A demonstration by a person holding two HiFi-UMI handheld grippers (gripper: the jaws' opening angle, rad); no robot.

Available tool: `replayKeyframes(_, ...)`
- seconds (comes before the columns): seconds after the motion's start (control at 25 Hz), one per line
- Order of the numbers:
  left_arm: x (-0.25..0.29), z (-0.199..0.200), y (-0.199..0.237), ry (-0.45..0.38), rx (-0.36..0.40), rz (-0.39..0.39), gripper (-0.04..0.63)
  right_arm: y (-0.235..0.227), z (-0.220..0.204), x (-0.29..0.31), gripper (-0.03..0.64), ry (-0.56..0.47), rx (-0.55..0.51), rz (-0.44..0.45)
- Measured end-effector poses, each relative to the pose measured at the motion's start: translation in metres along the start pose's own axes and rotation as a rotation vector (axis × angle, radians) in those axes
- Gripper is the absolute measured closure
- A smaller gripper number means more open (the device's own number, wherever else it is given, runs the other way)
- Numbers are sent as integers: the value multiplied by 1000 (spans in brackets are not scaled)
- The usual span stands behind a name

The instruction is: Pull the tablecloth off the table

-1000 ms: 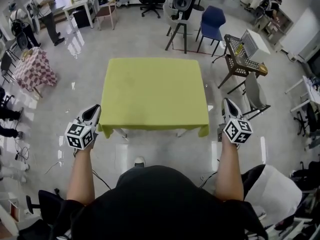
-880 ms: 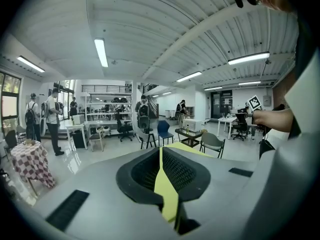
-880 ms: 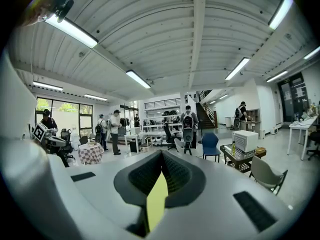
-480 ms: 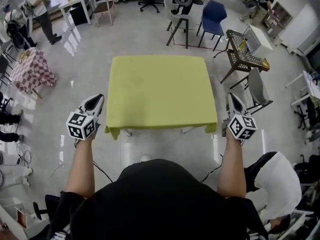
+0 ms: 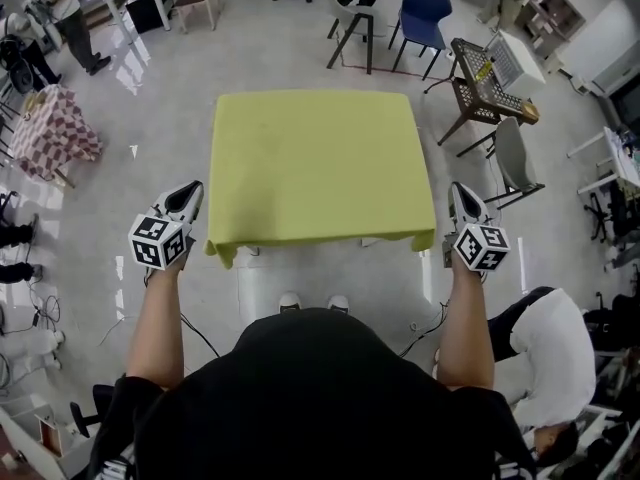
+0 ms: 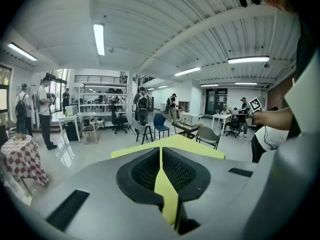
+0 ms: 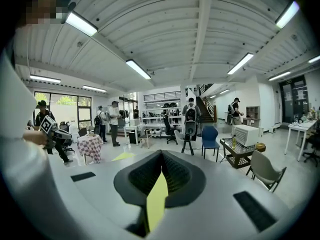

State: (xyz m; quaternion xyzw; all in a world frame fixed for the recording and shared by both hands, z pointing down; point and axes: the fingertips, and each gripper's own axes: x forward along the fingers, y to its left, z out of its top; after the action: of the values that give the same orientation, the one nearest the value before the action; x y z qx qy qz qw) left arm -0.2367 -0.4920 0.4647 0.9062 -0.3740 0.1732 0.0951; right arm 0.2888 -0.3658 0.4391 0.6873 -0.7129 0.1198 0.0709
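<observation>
- We see the yellow-green tablecloth [image 5: 320, 163] spread flat and square in the head view. It fully covers the top of the table, which is hidden beneath it.
- The two near corners of the tablecloth hang down in small points. The rest of the cloth lies smooth.
- The left gripper [image 5: 190, 190] sits just beside the near left corner of the tablecloth. Bare floor [image 5: 170, 88] shows between the two, so it is not touching the cloth.
- In the left gripper view, the left gripper [image 6: 160, 151] has its jaws clenched together. A thin yellow strip shows in the seam between them, and we cannot tell what it is. The tablecloth [image 6: 197, 146] appears beyond the jaw tips.
- The right gripper [image 5: 458, 190] sits just beside the near right corner, also apart from the cloth edge.
- In the right gripper view, the right gripper [image 7: 161, 154] is likewise clenched, with the same yellow strip in its seam. A small part of the tablecloth [image 7: 123, 156] shows to the left of the jaws.
- Neither gripper is grasping the cloth.
- Well beyond the far edge of the tablecloth stands a blue chair [image 5: 422, 23].
- A wire cart [image 5: 485, 93] and a grey chair [image 5: 510, 158] stand to the right of the tablecloth.
- A small table with a checked cloth [image 5: 55, 133] stands well apart on the left.
</observation>
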Motion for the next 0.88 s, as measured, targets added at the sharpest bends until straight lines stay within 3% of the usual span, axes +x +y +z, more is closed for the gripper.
replayKeyframes(0.28, 30, -26, -19, 64, -36, 21, 563, -45, -56, 13, 592, 120, -13, 0)
replayKeyframes(0.56, 63, -63, -37, 150, -71, 46, 518, -109, -120, 27, 574, 267, -19, -12)
replayKeyframes(0.88, 76, -125, -19, 258, -115, 88, 482, -144, -193, 41, 551, 414, -29, -25)
